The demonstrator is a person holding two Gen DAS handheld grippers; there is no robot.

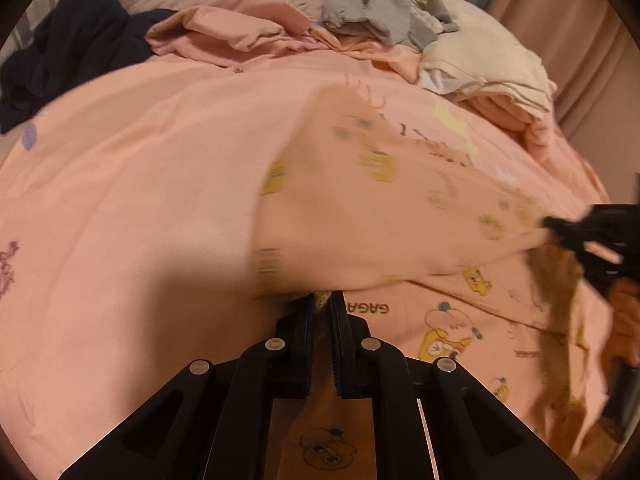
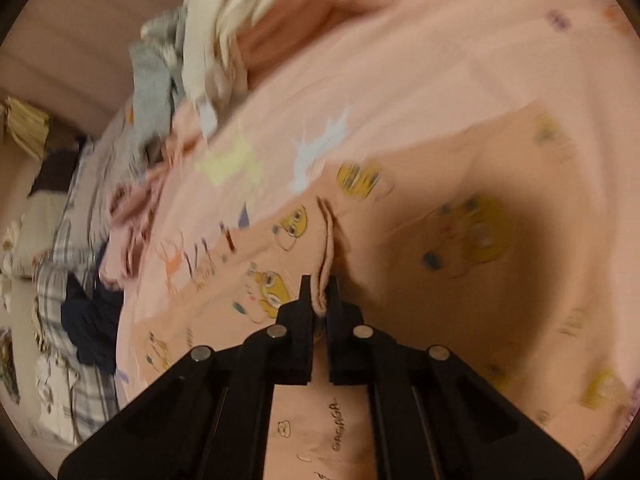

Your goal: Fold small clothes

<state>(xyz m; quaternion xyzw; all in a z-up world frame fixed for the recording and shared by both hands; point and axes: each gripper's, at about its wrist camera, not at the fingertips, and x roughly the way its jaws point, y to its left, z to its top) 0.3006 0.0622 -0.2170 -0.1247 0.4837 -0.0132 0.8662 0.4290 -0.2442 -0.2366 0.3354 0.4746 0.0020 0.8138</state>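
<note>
With the left gripper (image 1: 320, 304) and right gripper (image 2: 319, 300) each pinching an edge of the printed pink garment (image 1: 400, 208) at lower centre, keeping both grips level and taut is looking wise.

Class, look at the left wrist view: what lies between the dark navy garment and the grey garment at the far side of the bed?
A crumpled pink cloth lies between the navy garment and grey garment, in the left wrist view.
</note>
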